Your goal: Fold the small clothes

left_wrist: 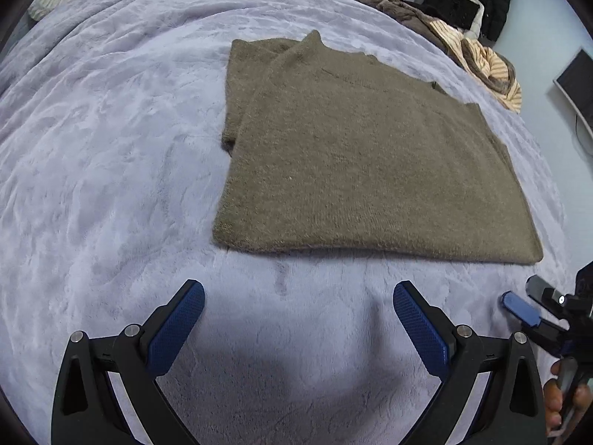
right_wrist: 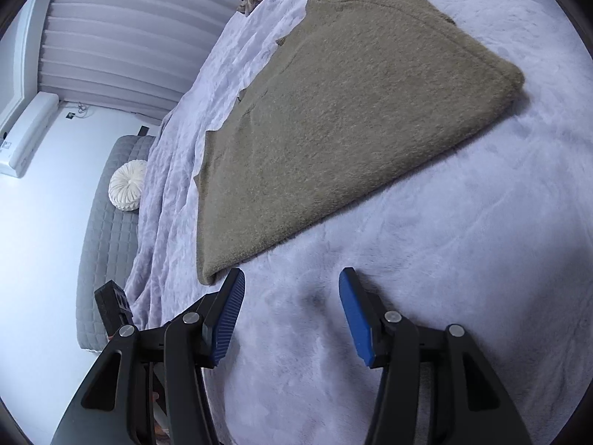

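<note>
A bed (left_wrist: 111,148) is seen covered w/ a pale lilac plush blanket (right_wrist: 463,259), rumpled toward the edges. A folded olive-brown sweater (left_wrist: 370,170) is laid flat on the blanket, roughly mid-bed, one corner overlapping a lower layer at the far left. At the far side of the bed a pile of clothes (left_wrist: 478,48), brown and cream-striped, is heaped, w/ a black garment (left_wrist: 474,3) beyond it. A round cream cushion (right_wrist: 126,185) is set on a grey quilted cover (right_wrist: 107,244) beside the blanket. Pleated curtains (right_wrist: 122,44) are hung along the wall; a white unit (right_wrist: 26,141) is mounted below them. No containers are shown.

The left hand-held gripper (left_wrist: 298,315) is held over bare blanket, just short of the sweater's near edge, jaws wide apart, nothing between them. The right hand-held gripper (right_wrist: 292,315) is likewise parted and empty, its left finger (right_wrist: 228,319) just beside the sweater's near corner; contact can't be told.
</note>
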